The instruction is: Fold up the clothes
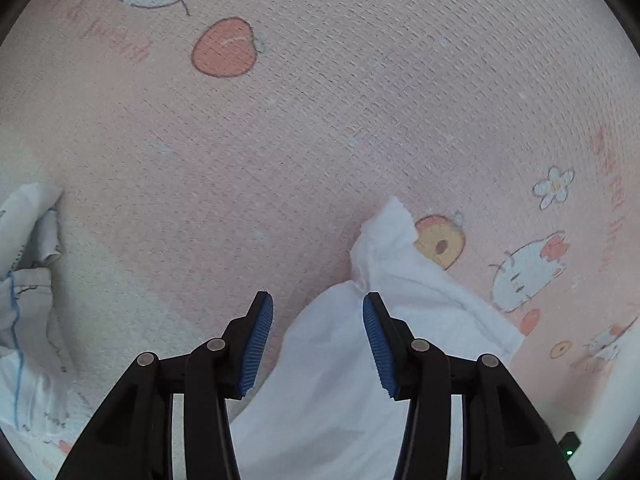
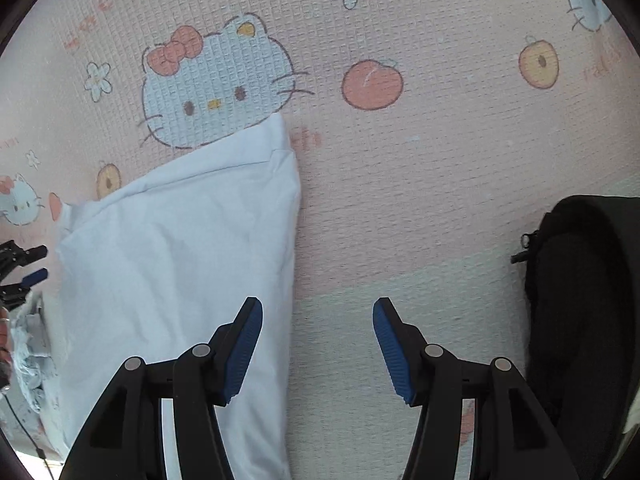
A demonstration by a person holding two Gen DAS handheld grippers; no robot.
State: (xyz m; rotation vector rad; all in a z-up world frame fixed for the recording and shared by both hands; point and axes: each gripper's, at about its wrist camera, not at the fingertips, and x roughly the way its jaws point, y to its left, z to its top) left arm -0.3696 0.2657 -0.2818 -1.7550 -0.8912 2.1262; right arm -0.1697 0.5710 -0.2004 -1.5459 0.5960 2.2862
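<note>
A white garment [image 2: 172,260] lies folded into a long strip on the pink cartoon-print blanket [image 2: 400,200]. My right gripper [image 2: 317,304] hangs open over the strip's right edge, its left finger above the cloth and its right finger above bare blanket. In the left wrist view the same white garment [image 1: 328,380] runs up between the fingers to a rumpled corner. My left gripper [image 1: 316,300] stands open above it, and its blue pads do not press on the cloth. That left gripper [image 2: 42,262] also shows at the left edge of the right wrist view.
A pile of crumpled pale clothes [image 1: 28,280] lies at the left, also seen as a crumpled heap [image 2: 28,360] in the right wrist view. A black bag [image 2: 580,320] sits on the blanket at the right. Pink blanket [image 1: 320,120] stretches ahead of both grippers.
</note>
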